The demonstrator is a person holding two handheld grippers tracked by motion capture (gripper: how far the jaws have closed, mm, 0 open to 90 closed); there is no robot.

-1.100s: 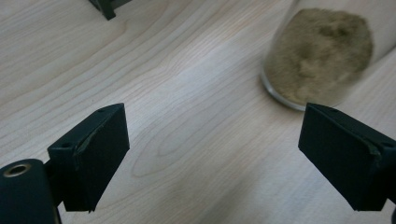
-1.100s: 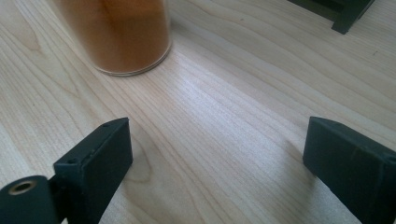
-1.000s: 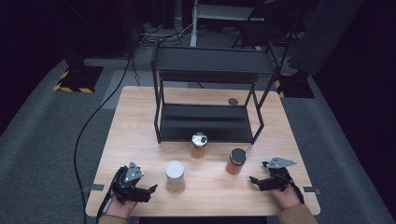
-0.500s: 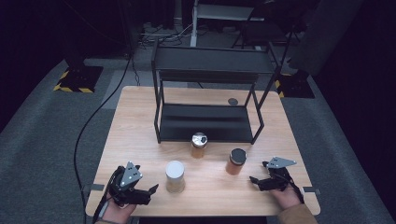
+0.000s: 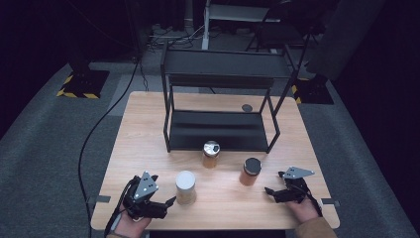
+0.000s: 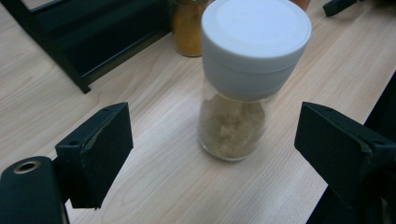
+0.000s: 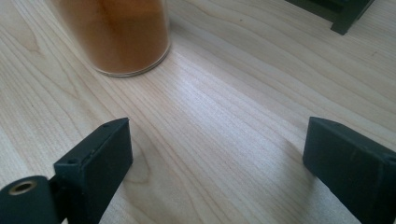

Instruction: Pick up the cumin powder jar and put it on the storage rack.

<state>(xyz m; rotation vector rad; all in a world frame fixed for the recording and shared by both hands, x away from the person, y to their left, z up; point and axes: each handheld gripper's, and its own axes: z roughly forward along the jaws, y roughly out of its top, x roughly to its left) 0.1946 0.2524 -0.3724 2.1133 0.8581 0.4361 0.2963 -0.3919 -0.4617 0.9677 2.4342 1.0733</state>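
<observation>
the left gripper [image 5: 168, 202] stands spread, its jaws having just been closing, at the table's [image 5: 148, 124] near edge; the white-lidded spice jar [image 5: 185, 186] stands between them, untouched. the right gripper [image 5: 270, 191] is spread over bare wood just beside the black-lidded jar [image 5: 250, 171].

Left front: the left gripper [image 5: 171, 201] stands just beside the white-lidded jar [image 5: 186, 187], its jaws having just closed a little yet clear of the glass on both sides — bare wood between pad and jar.
Right front: the right gripper [image 5: 268, 191] has open table [image 5: 148, 129] between its jaws; the black-lidded jar [image 5: 250, 171] stands just ahead and to the left.
Between the jars: a gap of bare wood at the table's front edge.
Farther in: the silver-lidded jar [image 5: 211, 154] stands right at the black rack [image 5: 220, 84] — the rack's posts and lower shelf bar the way back.
</observation>
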